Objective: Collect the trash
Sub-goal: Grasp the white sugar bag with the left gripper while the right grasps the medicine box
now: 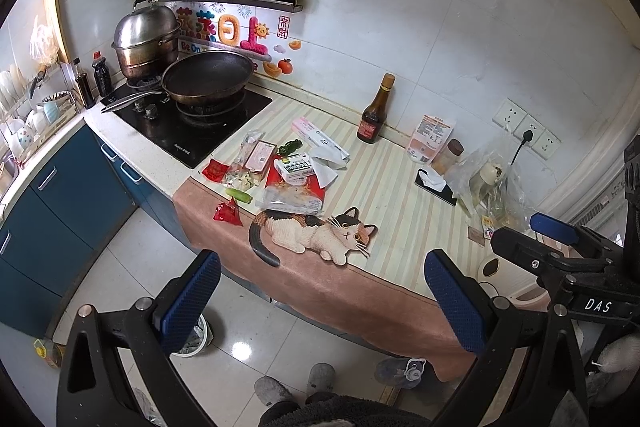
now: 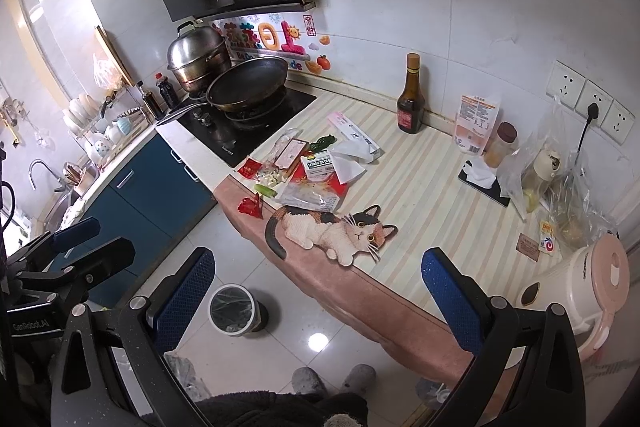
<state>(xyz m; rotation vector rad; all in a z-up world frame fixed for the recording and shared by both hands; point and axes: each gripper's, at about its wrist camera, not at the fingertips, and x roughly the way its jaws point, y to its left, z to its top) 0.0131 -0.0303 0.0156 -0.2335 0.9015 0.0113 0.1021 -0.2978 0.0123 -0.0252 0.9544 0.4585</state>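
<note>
A heap of trash lies on the counter beside the stove: red wrappers [image 1: 228, 213] [image 2: 250, 207], a white box [image 1: 296, 167] [image 2: 318, 163], crumpled tissue [image 1: 326, 167] [image 2: 348, 167], a clear plastic bag [image 1: 290, 201] [image 2: 308, 199] and a green vegetable end [image 1: 239, 195] [image 2: 267, 190]. A lined bin [image 2: 234, 309] stands on the floor below, half hidden behind a finger in the left wrist view. My left gripper [image 1: 324, 303] and right gripper [image 2: 318, 301] both hang open and empty in front of the counter edge, well short of the heap.
A frying pan [image 1: 208, 79] and steamer pot [image 1: 146, 39] sit on the hob. A sauce bottle [image 1: 374, 115] stands by the wall. Bags and jars [image 1: 488, 179] crowd the right end, near a pink kettle [image 2: 580, 279]. A person's slippers [image 1: 296, 383] are on the tiled floor.
</note>
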